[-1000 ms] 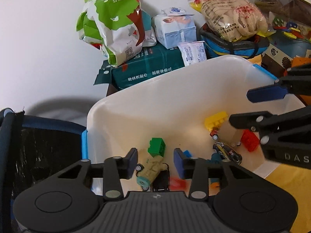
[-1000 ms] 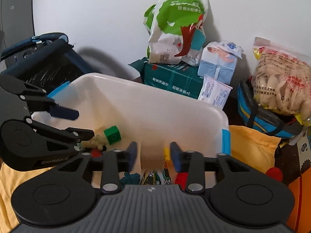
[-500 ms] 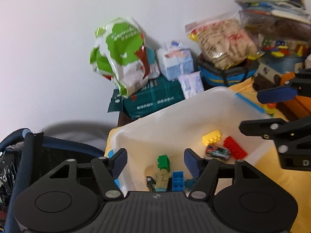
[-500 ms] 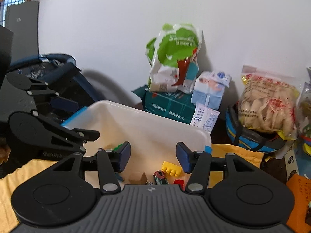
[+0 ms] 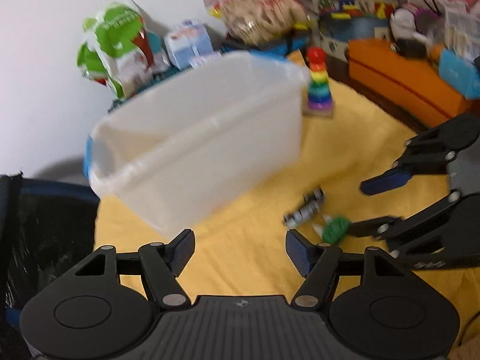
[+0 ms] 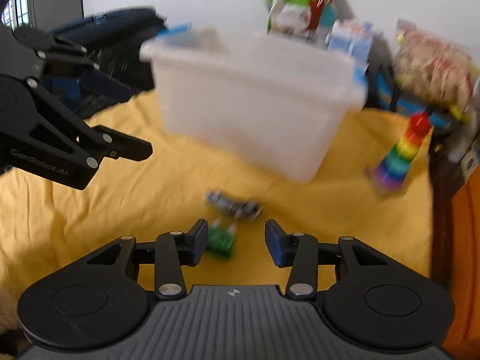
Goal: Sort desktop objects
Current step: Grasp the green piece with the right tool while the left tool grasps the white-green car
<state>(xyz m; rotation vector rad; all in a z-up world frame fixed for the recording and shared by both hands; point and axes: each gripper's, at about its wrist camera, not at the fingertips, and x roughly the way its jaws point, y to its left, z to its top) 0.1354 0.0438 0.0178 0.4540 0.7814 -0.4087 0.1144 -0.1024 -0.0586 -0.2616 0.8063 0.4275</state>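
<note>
Right hand-held gripper (image 6: 236, 241), jaws closing, w/ green toy (image 6: 221, 238) between, untouched.

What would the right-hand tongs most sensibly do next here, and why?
Probably ease forward and down over the small green toy. It lies on the yellow cloth just inside the left pad of the right tongs, which are closing with nothing gripped, while the left tongs are opening, empty, over bare cloth.

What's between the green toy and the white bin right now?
A small grey toy car lies on the yellow cloth between the green toy and the bin; the right wrist view shows it, blurred.
</note>
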